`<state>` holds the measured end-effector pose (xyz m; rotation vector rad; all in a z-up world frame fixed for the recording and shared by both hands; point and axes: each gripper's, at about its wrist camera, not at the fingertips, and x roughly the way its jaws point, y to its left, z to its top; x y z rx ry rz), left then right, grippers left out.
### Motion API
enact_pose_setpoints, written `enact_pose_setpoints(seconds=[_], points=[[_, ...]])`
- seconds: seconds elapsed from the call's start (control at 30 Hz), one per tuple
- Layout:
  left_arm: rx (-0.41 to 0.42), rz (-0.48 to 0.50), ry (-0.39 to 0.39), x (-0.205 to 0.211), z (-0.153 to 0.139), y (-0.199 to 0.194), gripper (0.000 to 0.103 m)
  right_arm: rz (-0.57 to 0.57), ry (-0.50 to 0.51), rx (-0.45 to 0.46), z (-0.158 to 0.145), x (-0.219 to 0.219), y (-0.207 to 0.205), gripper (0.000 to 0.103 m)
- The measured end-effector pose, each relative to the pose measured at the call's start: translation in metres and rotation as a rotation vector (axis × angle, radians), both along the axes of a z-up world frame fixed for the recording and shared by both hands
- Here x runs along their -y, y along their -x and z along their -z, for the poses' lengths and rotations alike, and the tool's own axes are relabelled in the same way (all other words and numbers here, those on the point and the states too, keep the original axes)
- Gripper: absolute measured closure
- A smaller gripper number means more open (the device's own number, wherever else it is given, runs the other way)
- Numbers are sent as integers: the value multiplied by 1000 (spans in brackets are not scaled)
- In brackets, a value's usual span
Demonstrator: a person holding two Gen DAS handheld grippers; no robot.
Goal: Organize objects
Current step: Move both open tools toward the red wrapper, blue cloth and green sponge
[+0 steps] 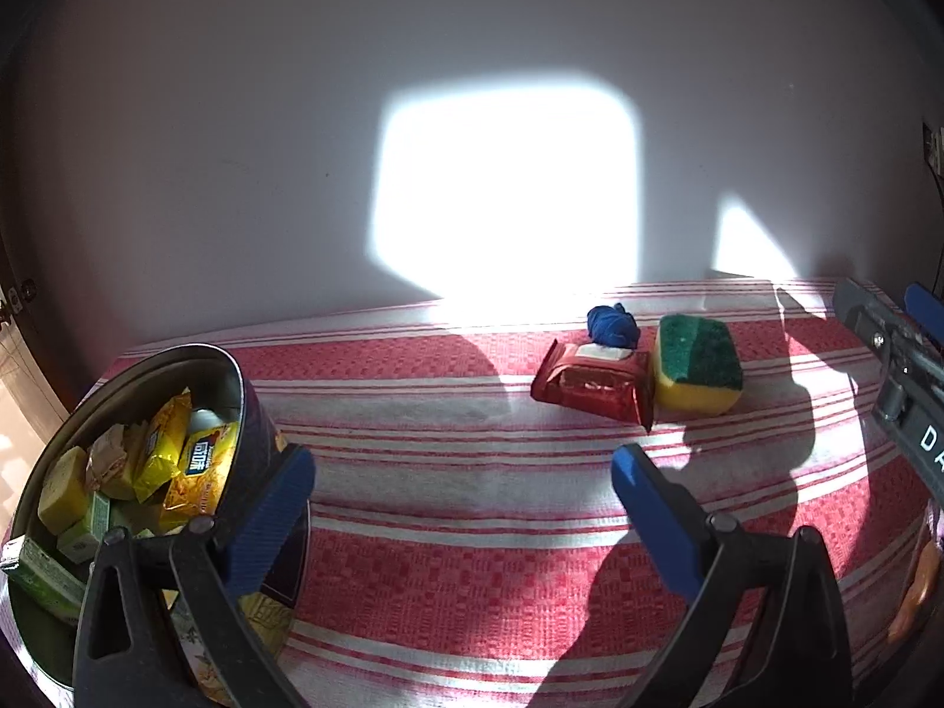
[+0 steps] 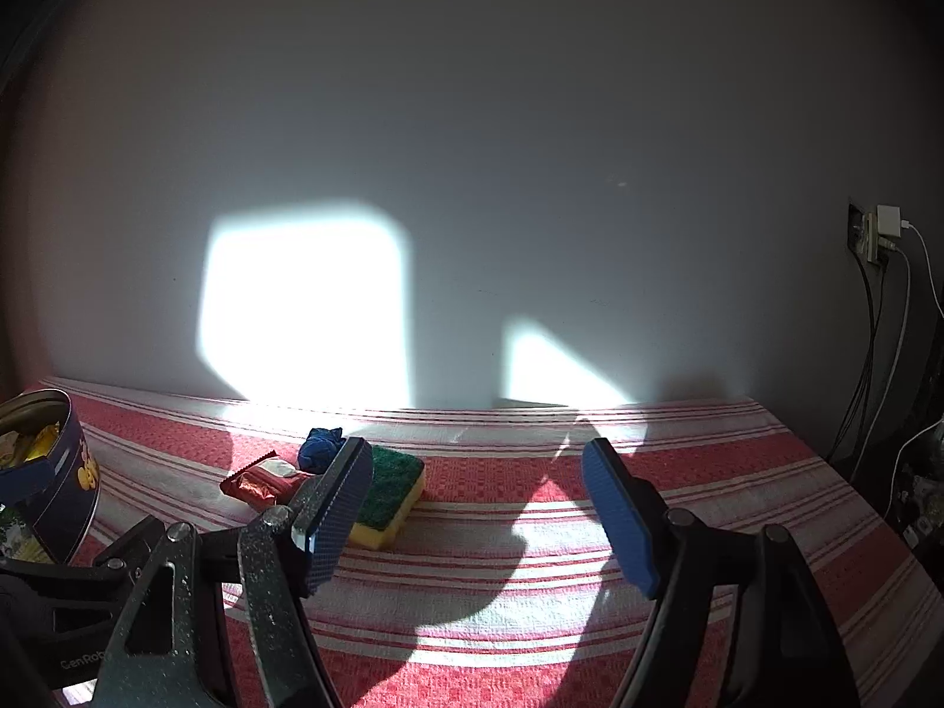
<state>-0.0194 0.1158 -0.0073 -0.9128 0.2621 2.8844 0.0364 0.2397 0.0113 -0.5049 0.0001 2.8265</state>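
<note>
A red snack packet (image 1: 593, 384) (image 2: 262, 481), a yellow sponge with a green top (image 1: 698, 367) (image 2: 390, 492) and a crumpled blue cloth (image 1: 612, 325) (image 2: 318, 448) lie close together near the far edge of the red-and-white striped tablecloth (image 1: 448, 507) (image 2: 678, 472). A dark blue round tin (image 1: 259, 442) (image 2: 56, 484) stands at the left, holding several yellow and green packets. My left gripper (image 1: 463, 487) is open over bare cloth, its left finger beside the tin. My right gripper (image 2: 475, 507) is open with nothing between its fingers, to the right of the sponge.
A plain white wall (image 2: 472, 147) with bright sun patches rises just behind the table. A wall socket with plugs and cables (image 2: 879, 236) sits at the right, past the table's right edge. The right gripper's body (image 1: 902, 377) shows at the right of the left wrist view.
</note>
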Motion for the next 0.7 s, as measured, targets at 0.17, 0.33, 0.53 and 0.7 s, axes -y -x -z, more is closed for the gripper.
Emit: enact_pose_setpoints(seconds=[0.17,0.33,0.53,0.7], points=[[42,15,-1,-13,5,6,1,3,22,14,0,-17,2,28],[140,13,-23,-12,16,18,1,1,105,63,4,-31,7,28],[265,-19,-73,1,32,28,1,-40,155,119,8,-33,15,28],[320,-56,-96,8,40,33,1,-116,196,193,20,-20,44,28]])
